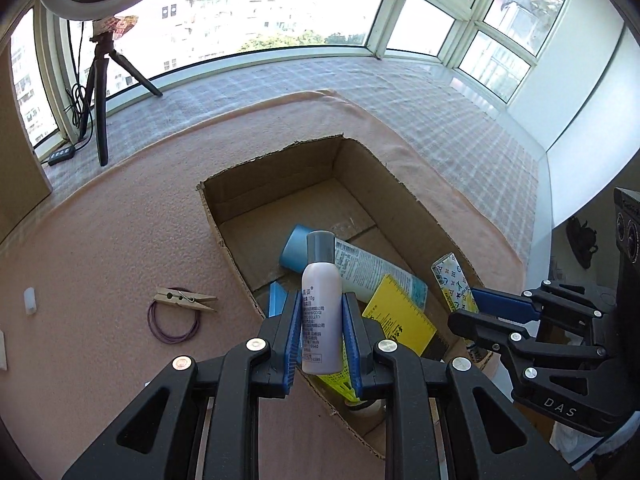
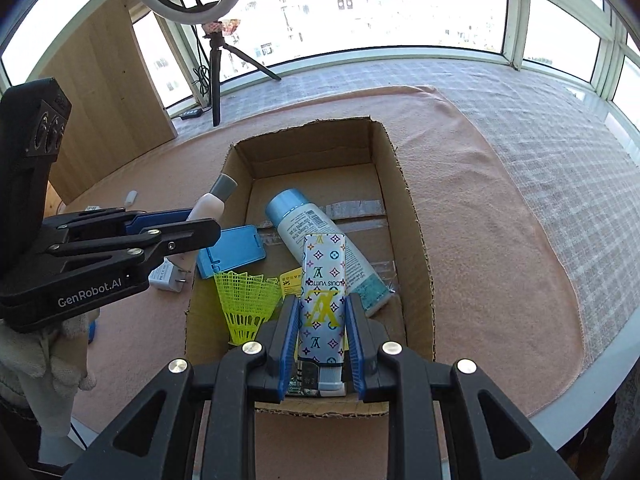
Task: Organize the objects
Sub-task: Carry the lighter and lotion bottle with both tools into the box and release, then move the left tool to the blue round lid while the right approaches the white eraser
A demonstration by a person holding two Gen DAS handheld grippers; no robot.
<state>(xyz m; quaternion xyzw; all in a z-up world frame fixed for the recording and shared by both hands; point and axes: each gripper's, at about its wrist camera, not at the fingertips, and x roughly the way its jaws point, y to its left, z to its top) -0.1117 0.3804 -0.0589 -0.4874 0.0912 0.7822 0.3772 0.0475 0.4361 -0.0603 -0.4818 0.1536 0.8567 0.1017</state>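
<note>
An open cardboard box [image 2: 416,240] sits on a pink towel [image 2: 500,220]. My left gripper [image 1: 322,300] is shut on a small white spray bottle [image 1: 321,312] with a grey cap, upright above the box's left wall. My right gripper [image 2: 323,304] is shut on a white case with a coloured monogram print [image 2: 323,276], held over the near end of the box. Inside lie a white tube with a blue cap [image 2: 320,236], a blue flat case [image 2: 232,256], a yellow shuttlecock [image 2: 248,300] and a yellow card [image 1: 400,316]. Each gripper shows in the other's view: right gripper [image 1: 464,308], left gripper [image 2: 200,220].
Left of the box on the towel lie a wooden clothespin [image 1: 186,299], purple hair bands [image 1: 174,322] and a white charger plug [image 2: 170,276]. A tripod with a ring light [image 1: 100,80] stands by the window. A wooden board [image 2: 104,92] leans at the far left.
</note>
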